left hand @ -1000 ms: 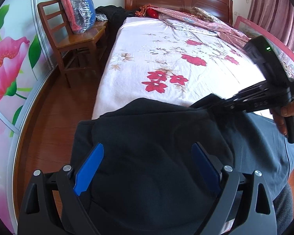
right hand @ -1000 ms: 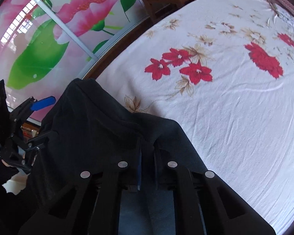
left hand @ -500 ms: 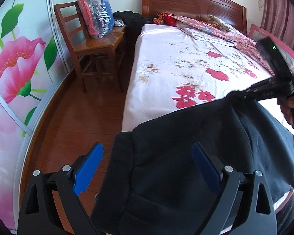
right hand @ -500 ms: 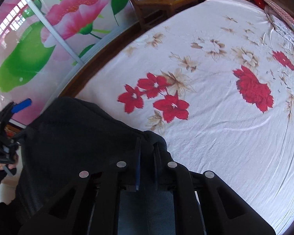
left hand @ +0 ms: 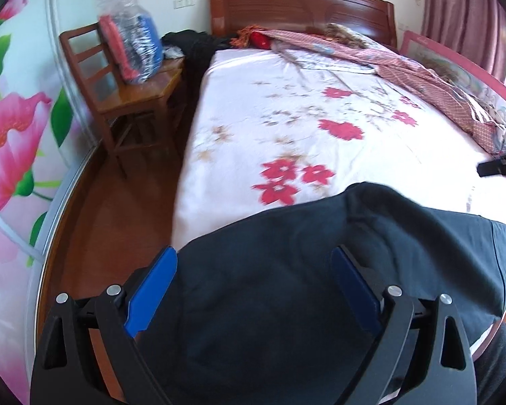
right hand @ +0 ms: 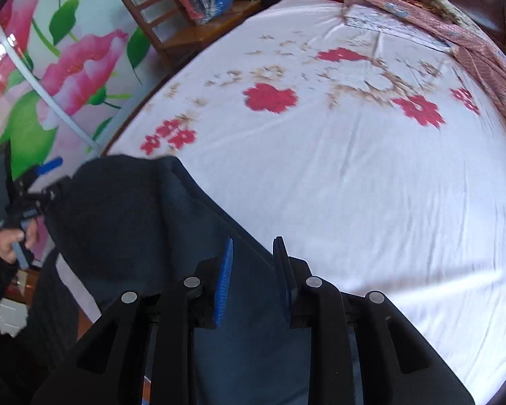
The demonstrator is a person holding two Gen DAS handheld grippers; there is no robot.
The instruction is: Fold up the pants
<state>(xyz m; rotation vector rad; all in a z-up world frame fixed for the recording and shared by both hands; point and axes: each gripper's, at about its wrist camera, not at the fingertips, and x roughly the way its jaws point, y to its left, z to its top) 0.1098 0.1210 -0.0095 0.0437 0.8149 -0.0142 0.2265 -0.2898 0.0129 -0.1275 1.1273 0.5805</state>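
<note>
Laying pants onto bed: left gripper fingers wide, right gripper fingers narrow, gripping nothing; next, regrasp for folding.

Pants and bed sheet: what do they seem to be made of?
The pants look like thick, soft knit, perhaps fleece or sweatpant cotton: matte dark navy, no sheen, draping in rounded, bulky folds. The bed sheet looks like thin woven cotton or a blend: white with printed red flowers, lying flat with fine creases.
</note>
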